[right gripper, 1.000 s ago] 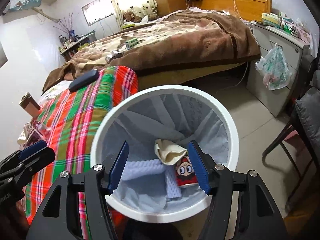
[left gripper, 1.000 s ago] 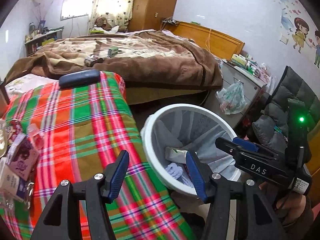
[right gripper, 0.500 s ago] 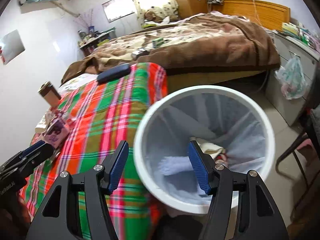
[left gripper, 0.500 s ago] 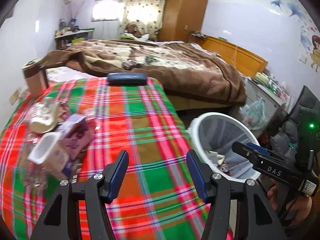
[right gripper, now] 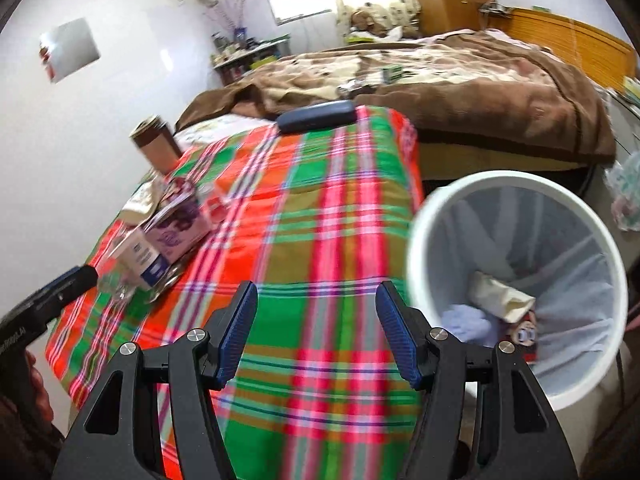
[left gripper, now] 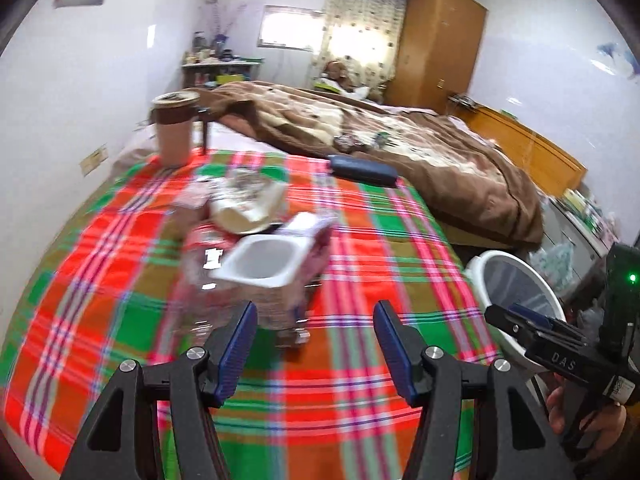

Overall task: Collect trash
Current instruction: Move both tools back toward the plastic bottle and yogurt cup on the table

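Observation:
A pile of trash lies on the plaid-covered table (left gripper: 360, 248): a white open carton (left gripper: 268, 260) with purple print, a crumpled paper wrapper (left gripper: 248, 208) and a clear plastic bottle (left gripper: 196, 280). My left gripper (left gripper: 312, 332) hovers just in front of the carton, its jaws opening, nothing between them. The white lined trash bin (right gripper: 520, 178) stands off the table's right end, holding crumpled paper (right gripper: 500, 296) and a cartoon-face can (right gripper: 524, 334). My right gripper (right gripper: 316, 332) is open and empty over the cloth, left of the bin. The same pile (right gripper: 168, 228) shows at the table's left.
A beige cup with a brown band (left gripper: 174, 128) and a dark blue case (left gripper: 362, 170) sit at the table's far edge. A bed with a brown blanket (left gripper: 420, 148) lies behind. Drawers with a hanging plastic bag (right gripper: 628, 196) stand right of the bin.
Both views have swung left, away from the bin and onto the table. The trash pile has come in front of my left gripper; the bin has slid to the right edge.

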